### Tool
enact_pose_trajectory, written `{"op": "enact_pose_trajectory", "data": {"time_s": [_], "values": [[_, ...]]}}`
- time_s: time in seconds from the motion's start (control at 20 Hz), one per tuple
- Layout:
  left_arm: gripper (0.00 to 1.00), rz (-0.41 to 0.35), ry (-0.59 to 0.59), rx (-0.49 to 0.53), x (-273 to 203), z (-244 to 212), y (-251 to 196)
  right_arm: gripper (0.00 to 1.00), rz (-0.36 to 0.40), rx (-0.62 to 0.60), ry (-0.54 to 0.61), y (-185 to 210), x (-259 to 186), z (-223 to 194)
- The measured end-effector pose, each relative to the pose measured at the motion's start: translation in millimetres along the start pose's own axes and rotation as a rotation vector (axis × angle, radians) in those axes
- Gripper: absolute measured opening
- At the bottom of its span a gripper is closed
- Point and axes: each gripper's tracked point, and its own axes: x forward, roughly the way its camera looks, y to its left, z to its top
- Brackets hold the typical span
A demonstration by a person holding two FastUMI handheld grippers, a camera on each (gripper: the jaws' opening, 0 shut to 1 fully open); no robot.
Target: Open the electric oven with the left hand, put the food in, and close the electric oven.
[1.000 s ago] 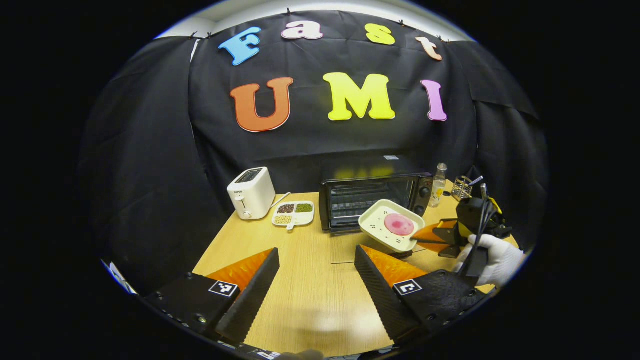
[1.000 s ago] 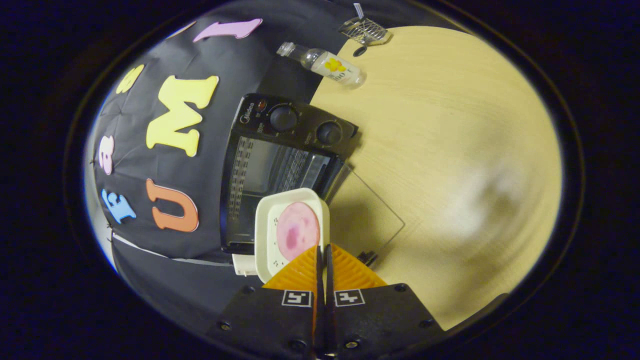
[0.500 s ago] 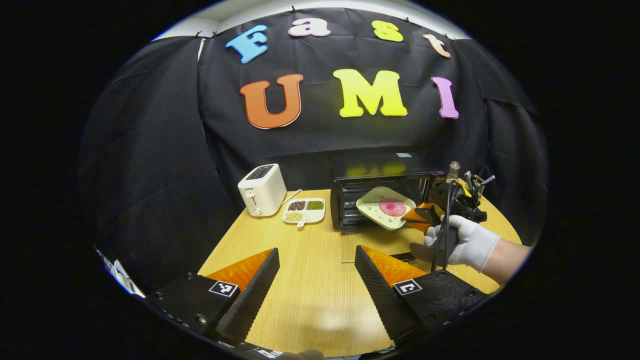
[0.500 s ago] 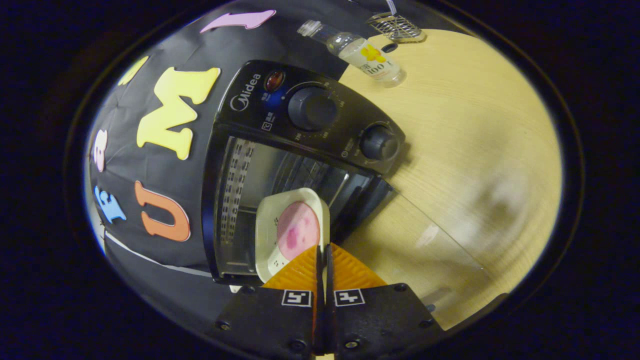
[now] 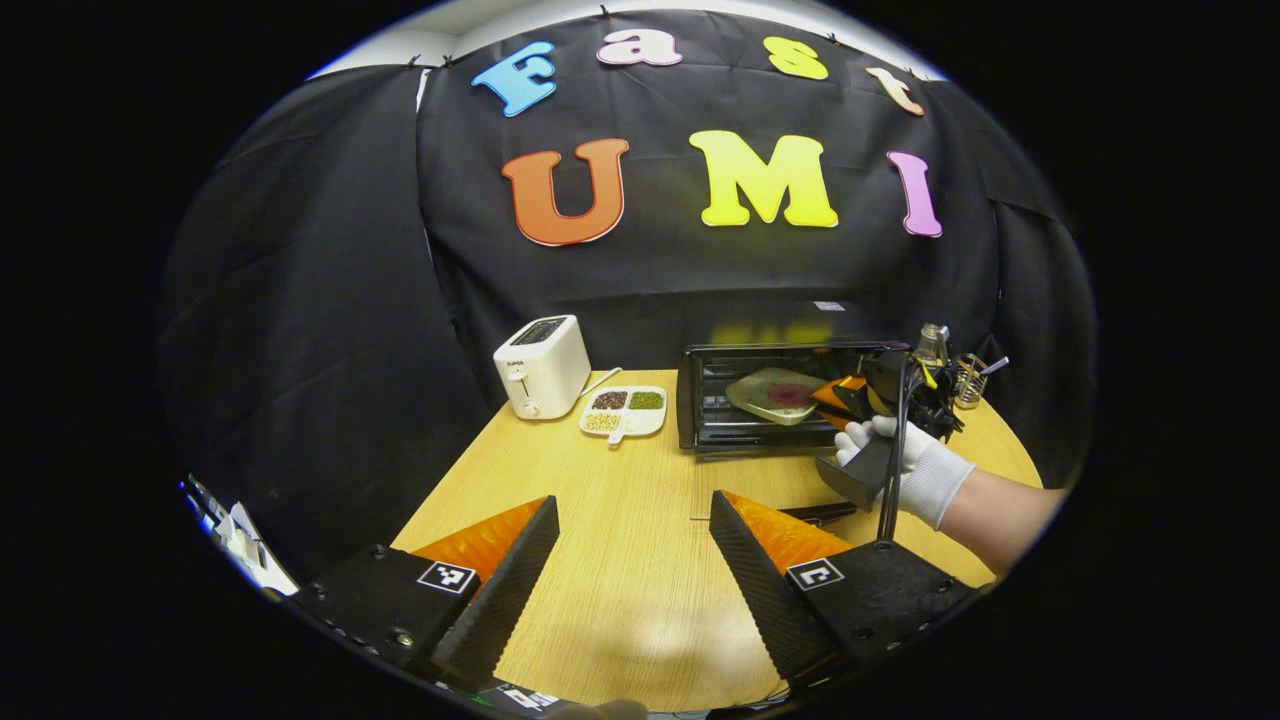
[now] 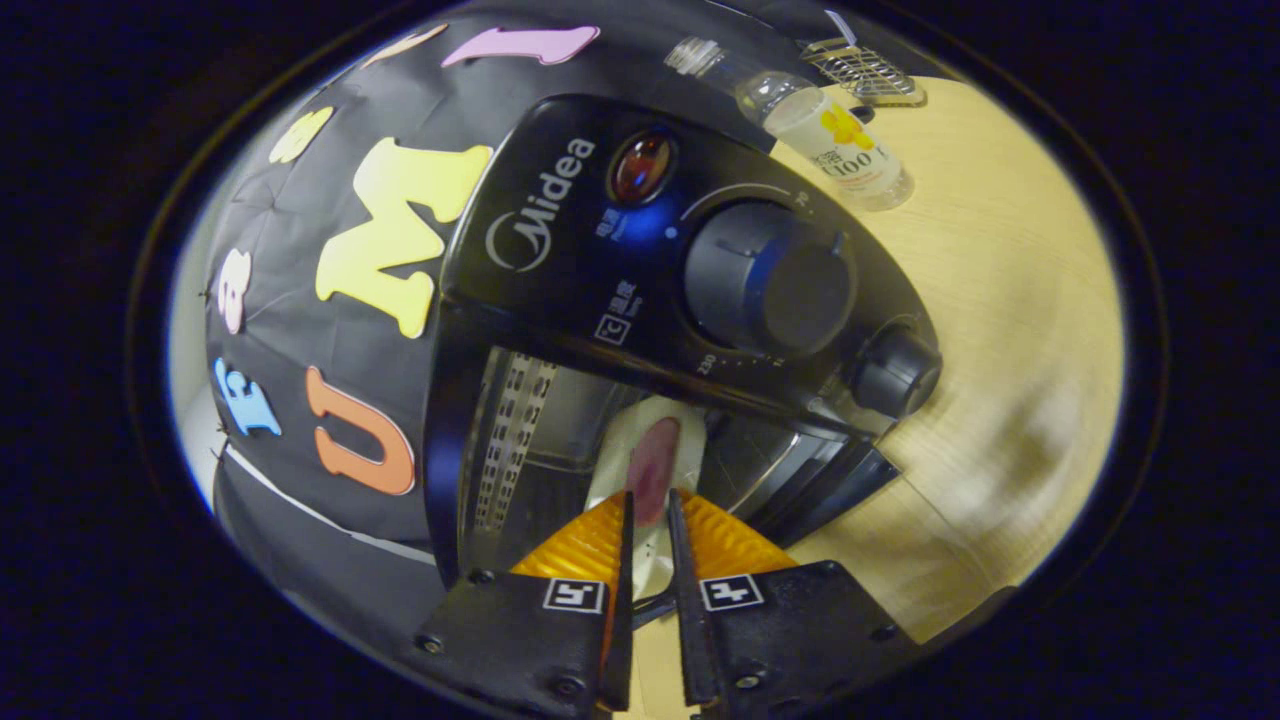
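1. Oven [image 5: 780, 395] access is already made: the glass door [image 5: 760, 490] is seen folded down flat over the table [image 5: 600, 560] in the left gripper view, so the opening step is judged done.

2. Compared with a second ago, when the plate [image 5: 775, 392] was held out in front of the oven, it is now carried inside the cavity, with the pink food [image 5: 790, 390] lying on it.

3. In the right gripper view the plate [image 6: 650, 455] is seen edge-on within the oven [image 6: 640, 300] mouth, just past the right gripper [image 6: 648, 505].

4. The fingers of the right gripper, pressed tight on the plate rim half a second ago, are now parted by a narrow gap; the rim sits between them, and whether both still press on it cannot be told.

5. This slight parting is judged to be the start of the release, meaning the placing step is nearly finished.

6. The right gripper [image 5: 850, 395] and the gloved hand [image 5: 900, 460] holding it are seen at the oven's right side in the left gripper view.

7. The left gripper [image 5: 630, 530] is held wide apart and empty above the table, well back from the door.

8. Remaining work is judged to be withdrawal of the right gripper and lifting of the door shut.
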Motion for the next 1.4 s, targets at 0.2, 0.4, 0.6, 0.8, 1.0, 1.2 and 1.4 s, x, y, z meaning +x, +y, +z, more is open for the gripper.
{"op": "enact_pose_trajectory", "data": {"time_s": [0.2,0.4,0.6,0.8,1.0,1.2,1.4], "values": [[0.97,-0.001,-0.016,-0.009,-4,2,1,0.48,-0.003,-0.064,-0.011,6,-28,12],[0.97,-0.033,-0.046,-0.004,-10,5,-6,0.68,0.014,-0.300,-0.031,22,-76,25],[0.97,-0.079,-0.104,0.004,-19,10,-19,0.96,-0.015,-0.642,-0.053,32,-149,39],[0.97,-0.130,-0.138,-0.009,-20,3,-43,0.99,-0.075,-0.948,-0.114,31,-240,70],[0.97,-0.145,-0.128,0.001,-19,-6,-76,0.99,-0.066,-1.095,-0.163,24,-324,96],[0.97,-0.101,-0.092,-0.019,-23,-18,-114,0.99,-0.058,-1.127,-0.172,-7,-379,147],[0.97,-0.053,-0.032,0.019,-28,-47,-150,0.99,-0.048,-1.089,-0.159,-37,-417,199]]}}
